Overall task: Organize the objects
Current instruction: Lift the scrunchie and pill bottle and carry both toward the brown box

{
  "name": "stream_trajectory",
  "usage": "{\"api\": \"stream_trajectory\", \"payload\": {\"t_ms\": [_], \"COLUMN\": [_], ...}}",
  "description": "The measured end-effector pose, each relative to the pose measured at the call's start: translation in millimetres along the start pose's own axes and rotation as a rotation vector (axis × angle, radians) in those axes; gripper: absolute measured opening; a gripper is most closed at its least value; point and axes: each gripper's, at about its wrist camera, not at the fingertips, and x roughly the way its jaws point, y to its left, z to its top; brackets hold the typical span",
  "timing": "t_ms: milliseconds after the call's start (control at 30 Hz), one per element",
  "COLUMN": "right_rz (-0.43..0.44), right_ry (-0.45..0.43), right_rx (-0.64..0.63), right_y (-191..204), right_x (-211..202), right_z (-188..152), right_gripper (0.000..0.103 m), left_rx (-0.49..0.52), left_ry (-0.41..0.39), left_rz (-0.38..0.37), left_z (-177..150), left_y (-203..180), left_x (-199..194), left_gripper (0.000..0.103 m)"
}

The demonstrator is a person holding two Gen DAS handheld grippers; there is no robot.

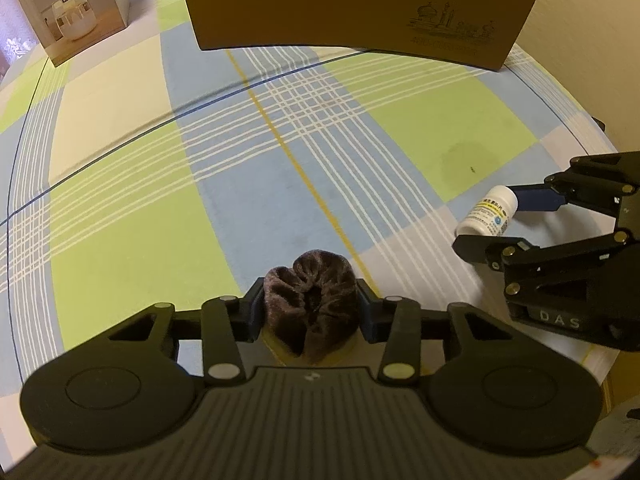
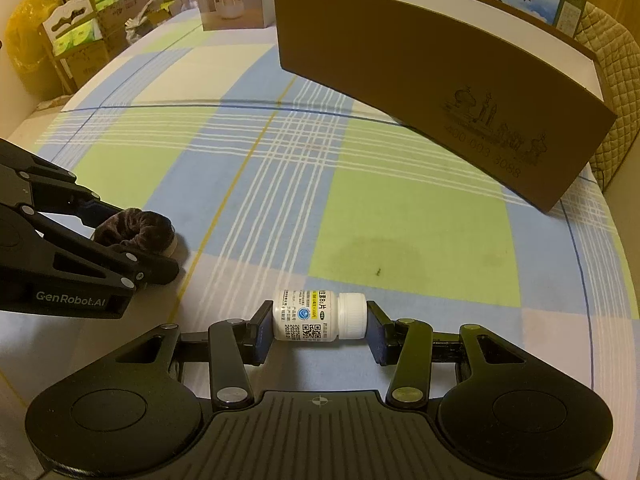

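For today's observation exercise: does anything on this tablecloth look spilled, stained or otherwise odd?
Yes. A dark, blotchy stain marks the green square of the tablecloth, just beyond the pill bottle. Nothing else looks damaged.

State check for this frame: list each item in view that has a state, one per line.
Left tongs: shut on the brown scrunchie.
Brown scrunchie: squeezed between the pads.
Right tongs: shut on the pill bottle.
Pill bottle: capped, lying sideways, gripped end to end.
Brown cardboard box: open-topped, nothing visible inside.
Humidifier box: upright, looks closed.
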Motion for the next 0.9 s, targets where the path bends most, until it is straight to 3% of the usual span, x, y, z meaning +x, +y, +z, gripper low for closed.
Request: {"api": "stream_trajectory", "payload": {"t_ms": [900], "right_rz": [0.016], "right_ry": [0.060], "right_rx": [-0.019], "right_y": [-2.2], "right_x": [1.2], "right_z": [7.7], "right_gripper": [0.044], "left_rx": [-0.001], "left_ry": [0.010], "left_rz": [0.007], "left_z": [3.5], "left_y": [0.3], "left_x": [-5.3], "left_gripper": [0.029]}}
